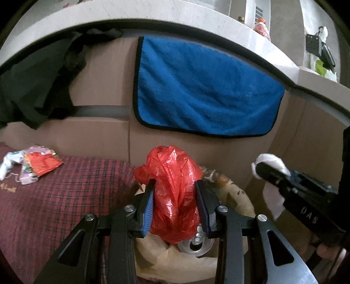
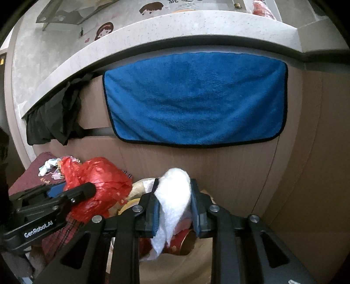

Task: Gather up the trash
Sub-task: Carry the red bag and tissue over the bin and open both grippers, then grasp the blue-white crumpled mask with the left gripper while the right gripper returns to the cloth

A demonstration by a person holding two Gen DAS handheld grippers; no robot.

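Observation:
A crumpled red plastic bag (image 1: 172, 166) fills the gap between the pads of my left gripper (image 1: 175, 182), which is shut on it. In the right wrist view the same red plastic bag (image 2: 98, 174) shows at the left. My right gripper (image 2: 175, 181) is shut on a white tissue (image 2: 172, 196), whose tail hangs down between the fingers. The left wrist view shows that tissue (image 1: 271, 159) at the right. Both grippers hover over a beige bag (image 1: 170, 262) that holds a silver can (image 1: 195, 242) and a red round container (image 2: 183, 240).
Loose wrappers (image 1: 37, 163) lie on a red plaid cloth (image 1: 65, 196) to the left. A cardboard wall (image 1: 98, 131) stands behind, with a blue towel (image 1: 203, 87) and a black cloth (image 1: 32, 87) hanging from a stone ledge (image 1: 175, 13).

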